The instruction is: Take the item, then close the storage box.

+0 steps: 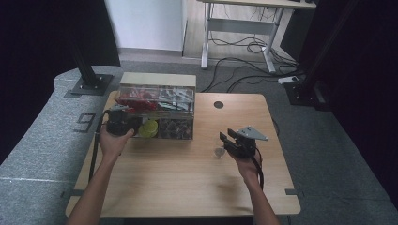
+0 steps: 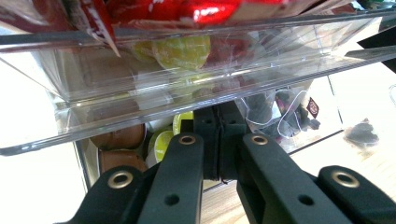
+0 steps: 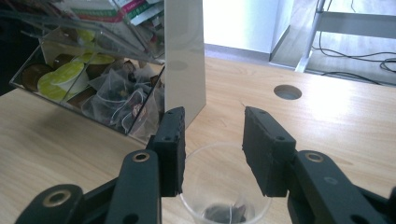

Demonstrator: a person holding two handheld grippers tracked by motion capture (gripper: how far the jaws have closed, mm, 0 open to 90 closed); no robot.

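A clear plastic organizer (image 1: 157, 80) stands at the back left of the wooden table (image 1: 187, 183). My left gripper (image 1: 134, 125) reaches into its lower left compartment, among brown and green-lidded coffee pods (image 2: 161, 142). In the left gripper view its jaws (image 2: 219, 128) are pressed together, and nothing shows between them. My right gripper (image 1: 225, 138) is open, one jaw on each side of a small clear cup (image 3: 224, 191) on the table. A dark tea bag (image 3: 227, 213) lies in the bottom of the cup (image 1: 219, 152).
The organizer's (image 3: 184, 56) lower right compartment holds pyramid tea bags (image 3: 119, 100), and the shelf above holds red packets (image 2: 196, 9). A round cable hole (image 1: 218, 104) lies behind the cup. A desk frame and floor cables (image 1: 248, 47) lie beyond the table.
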